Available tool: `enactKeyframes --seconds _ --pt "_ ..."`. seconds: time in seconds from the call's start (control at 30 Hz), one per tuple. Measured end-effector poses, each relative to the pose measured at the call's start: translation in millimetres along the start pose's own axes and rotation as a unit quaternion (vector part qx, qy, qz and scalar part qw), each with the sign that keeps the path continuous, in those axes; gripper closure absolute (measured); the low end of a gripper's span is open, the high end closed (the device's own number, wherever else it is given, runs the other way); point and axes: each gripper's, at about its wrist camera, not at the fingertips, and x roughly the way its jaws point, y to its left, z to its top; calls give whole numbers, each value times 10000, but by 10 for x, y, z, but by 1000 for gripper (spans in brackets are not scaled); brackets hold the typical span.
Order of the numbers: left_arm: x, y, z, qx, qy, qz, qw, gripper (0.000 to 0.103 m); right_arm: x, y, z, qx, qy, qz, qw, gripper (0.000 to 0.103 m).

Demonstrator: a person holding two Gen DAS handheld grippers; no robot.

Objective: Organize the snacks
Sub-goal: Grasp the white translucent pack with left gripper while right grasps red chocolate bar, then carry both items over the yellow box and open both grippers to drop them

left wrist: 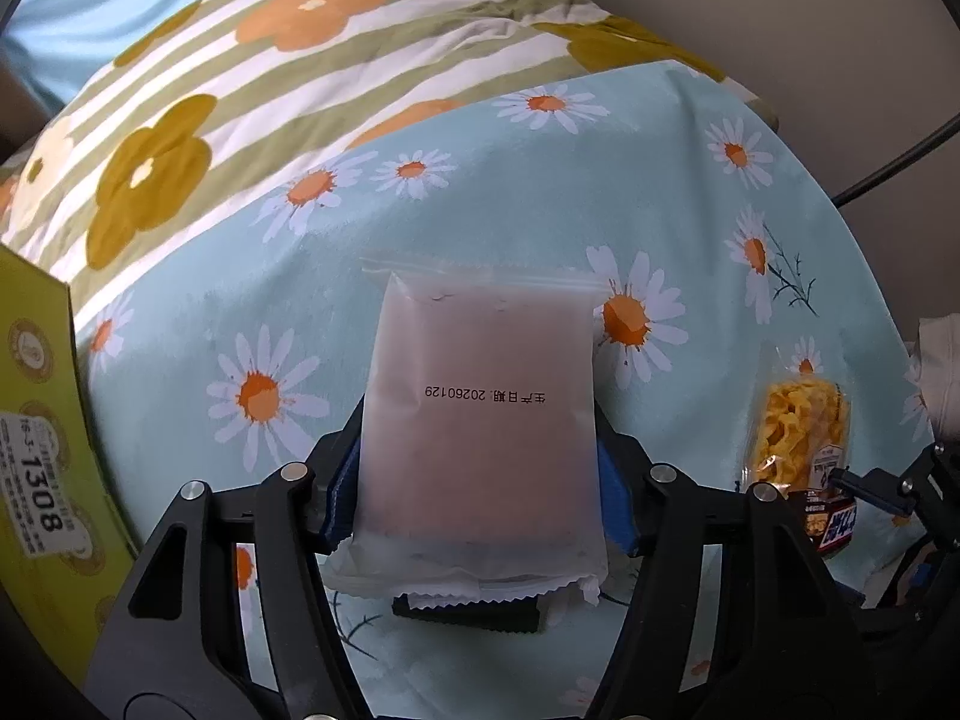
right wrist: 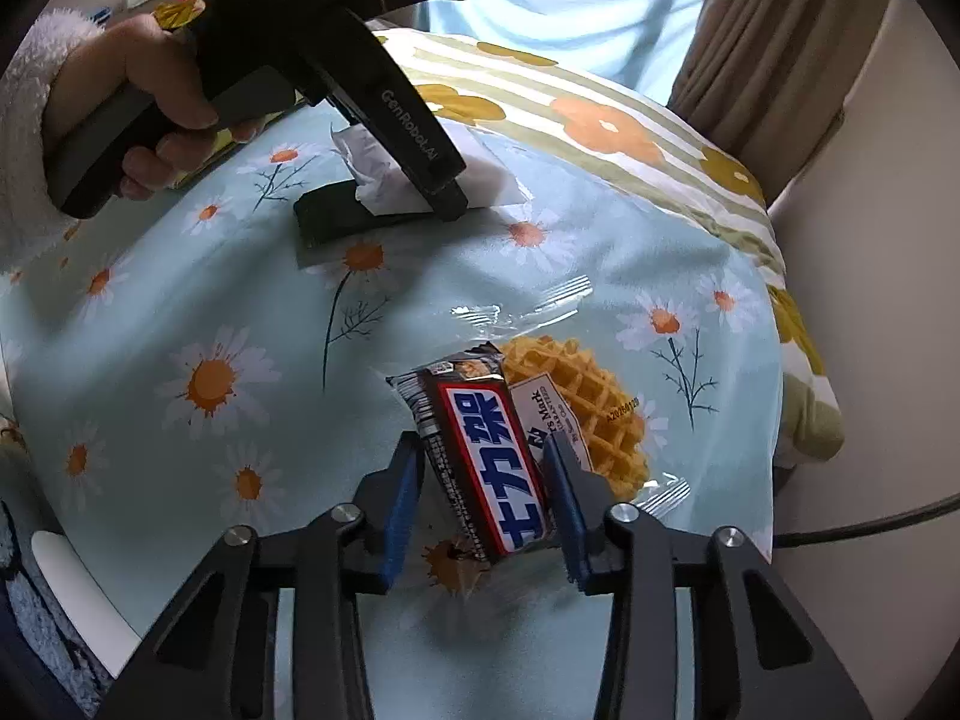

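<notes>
My left gripper (left wrist: 480, 474) is shut on a frosted white snack packet (left wrist: 480, 396) with a printed date; the blue pads press on its two long sides. Below it a black packet (left wrist: 468, 612) lies on the daisy-print sheet (left wrist: 198, 276). In the right wrist view my right gripper (right wrist: 483, 474) is shut on a chocolate bar (right wrist: 486, 456) in a brown wrapper with a red and blue label. The bar lies partly over a clear waffle packet (right wrist: 594, 414). The waffle packet (left wrist: 792, 420) also shows at the right of the left wrist view.
A yellow-green cardboard box (left wrist: 42, 420) stands at the left edge. A striped quilt with big flowers (left wrist: 270, 60) is bunched at the far side. A hand (right wrist: 150, 78) in a fluffy white sleeve grips the left tool. Curtain (right wrist: 750, 48) and a black cable (right wrist: 870, 519) are on the right.
</notes>
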Motion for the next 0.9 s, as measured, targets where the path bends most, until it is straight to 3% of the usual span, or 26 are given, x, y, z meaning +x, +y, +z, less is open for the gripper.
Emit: enactKeyframes --seconds 0.07,0.53,0.9 --pt "-19 2 -30 -34 -3 -23 10000 44 -12 23 1 -99 -1 -10 10000 73" --pt "-302 33 -184 -417 -98 -195 9989 44 -172 -24 97 183 -237 37 9995 74" --pt "-957 92 -198 -710 -691 -327 9945 44 -453 -84 384 178 -620 3 9979 75"
